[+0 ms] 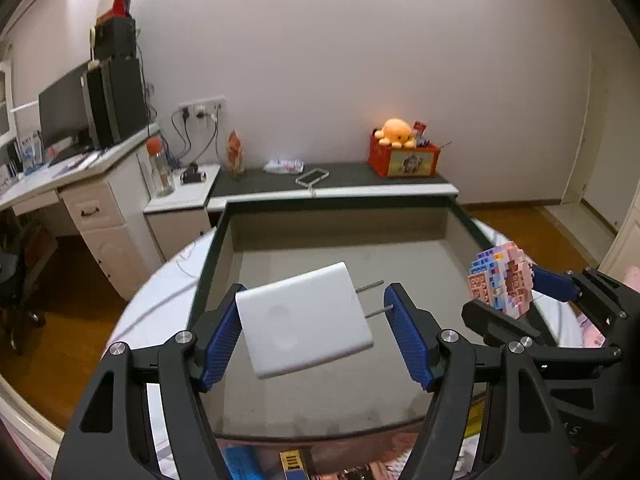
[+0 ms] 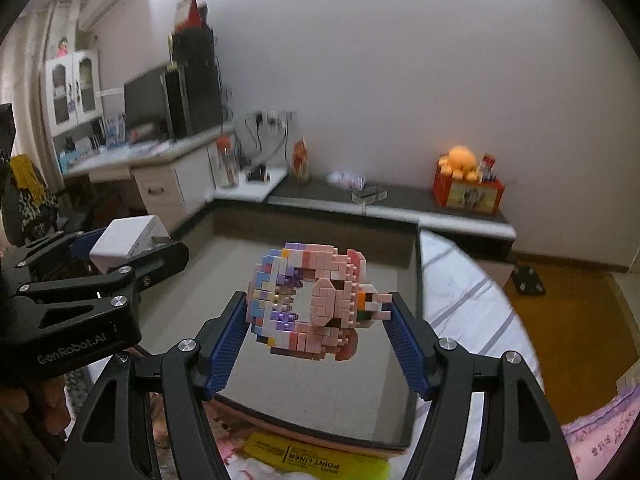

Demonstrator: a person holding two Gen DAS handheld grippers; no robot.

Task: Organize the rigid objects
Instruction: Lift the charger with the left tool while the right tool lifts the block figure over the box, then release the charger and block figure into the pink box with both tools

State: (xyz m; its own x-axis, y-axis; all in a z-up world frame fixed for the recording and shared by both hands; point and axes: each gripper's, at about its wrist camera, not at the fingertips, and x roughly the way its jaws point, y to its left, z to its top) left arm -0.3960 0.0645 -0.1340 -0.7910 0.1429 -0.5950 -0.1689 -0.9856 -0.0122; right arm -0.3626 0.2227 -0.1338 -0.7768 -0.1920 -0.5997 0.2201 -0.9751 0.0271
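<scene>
My left gripper (image 1: 314,306) holds a white plug-in charger (image 1: 304,320) between its blue pads, tilted, with two metal prongs pointing right toward the right pad. It hangs above the open grey box (image 1: 320,232). My right gripper (image 2: 318,308) is shut on a pink and pastel ring-shaped brick model (image 2: 312,300), held above the same box (image 2: 224,264). The brick model also shows at the right of the left wrist view (image 1: 502,280); the charger shows at the left of the right wrist view (image 2: 124,242).
The box sits on a round white table (image 2: 472,304). Behind it is a low bench (image 1: 340,184) with a red crate and orange plush (image 1: 400,148), and a phone case. A desk with a monitor stands at the left (image 1: 80,128). Books lie near the table's front edge (image 2: 320,456).
</scene>
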